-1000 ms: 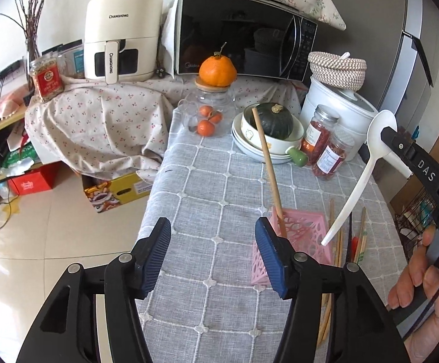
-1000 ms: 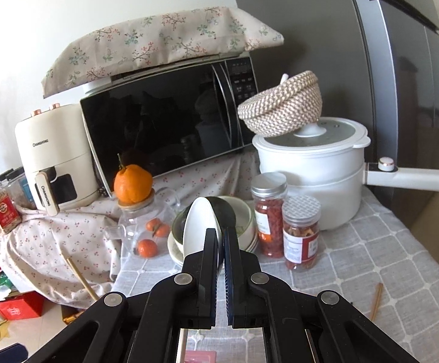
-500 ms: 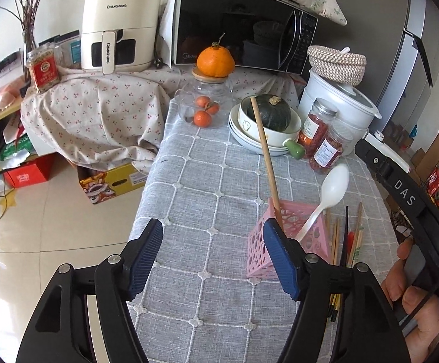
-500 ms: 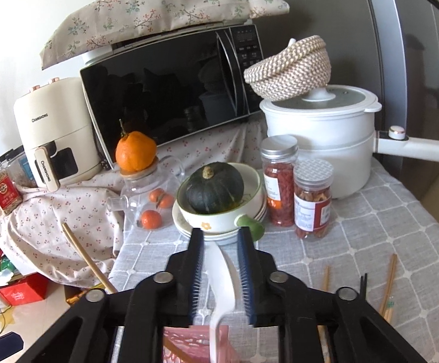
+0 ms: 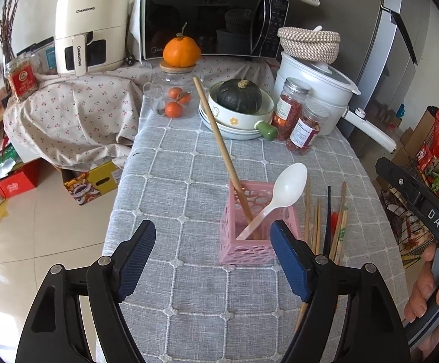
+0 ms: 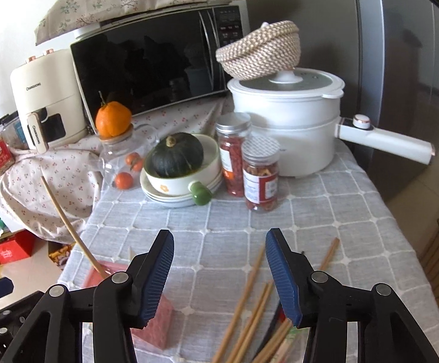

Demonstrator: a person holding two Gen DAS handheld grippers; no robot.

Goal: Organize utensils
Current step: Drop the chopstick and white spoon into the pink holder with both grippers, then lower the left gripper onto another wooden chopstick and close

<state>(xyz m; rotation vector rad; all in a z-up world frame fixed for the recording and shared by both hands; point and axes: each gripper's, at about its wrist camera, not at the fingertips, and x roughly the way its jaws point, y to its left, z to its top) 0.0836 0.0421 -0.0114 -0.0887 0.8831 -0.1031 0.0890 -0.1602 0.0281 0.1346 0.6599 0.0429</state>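
Left tongs (image 5: 212, 254) and right tongs (image 6: 219, 267) agape, empty.

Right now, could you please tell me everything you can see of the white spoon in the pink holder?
The white spoon looks like smooth, glossy plastic, with an oval bowl and a slim tapering handle. It stands handle-down inside the pink holder, a square basket with cut-out holes, and leans to the right so its bowl rises above the rim. A long wooden stick shares the holder, leaning the other way. Neither gripper touches the spoon; in the right wrist view it is not visible.
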